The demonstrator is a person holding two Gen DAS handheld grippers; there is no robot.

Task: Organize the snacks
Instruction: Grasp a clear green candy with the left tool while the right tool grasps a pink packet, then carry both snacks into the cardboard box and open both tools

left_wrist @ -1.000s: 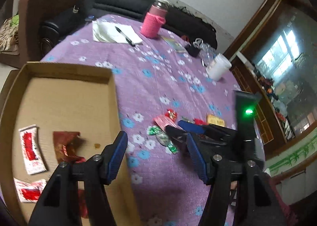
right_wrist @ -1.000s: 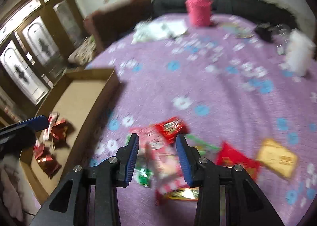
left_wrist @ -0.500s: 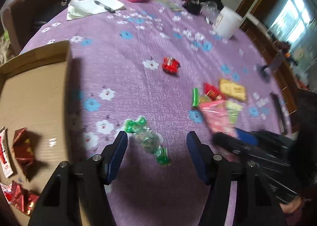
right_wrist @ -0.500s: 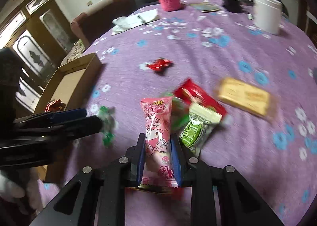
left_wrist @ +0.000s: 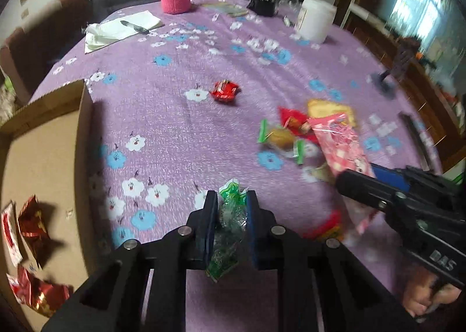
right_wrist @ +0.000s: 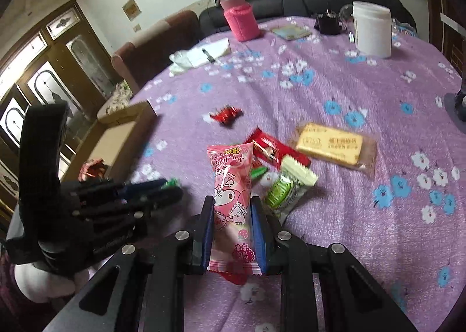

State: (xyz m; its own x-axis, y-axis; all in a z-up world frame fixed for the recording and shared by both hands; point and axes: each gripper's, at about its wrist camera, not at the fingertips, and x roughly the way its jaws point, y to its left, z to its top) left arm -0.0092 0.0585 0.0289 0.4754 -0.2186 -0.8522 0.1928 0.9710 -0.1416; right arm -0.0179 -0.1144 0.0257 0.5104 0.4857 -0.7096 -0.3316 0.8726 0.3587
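Our left gripper [left_wrist: 231, 209]: jaws nearly closed, clamped on a green crinkly sweet wrapper [left_wrist: 228, 233], pointing forward over the worktop. Our right gripper [right_wrist: 231, 215]: jaws pinching a pink cartoon-printed snack packet [right_wrist: 233, 204], upright between the blue pads. Bare fingers [left_wrist: 428, 297] grip the right handle.

I'm seeing a green crinkly candy [left_wrist: 230, 221] standing pinched upright, a pink strawberry packet [right_wrist: 233, 201] clamped likewise, while a red wrapped sweet [left_wrist: 224, 90] and yellow biscuit pack [right_wrist: 332, 144] are lying flat on the cloth.
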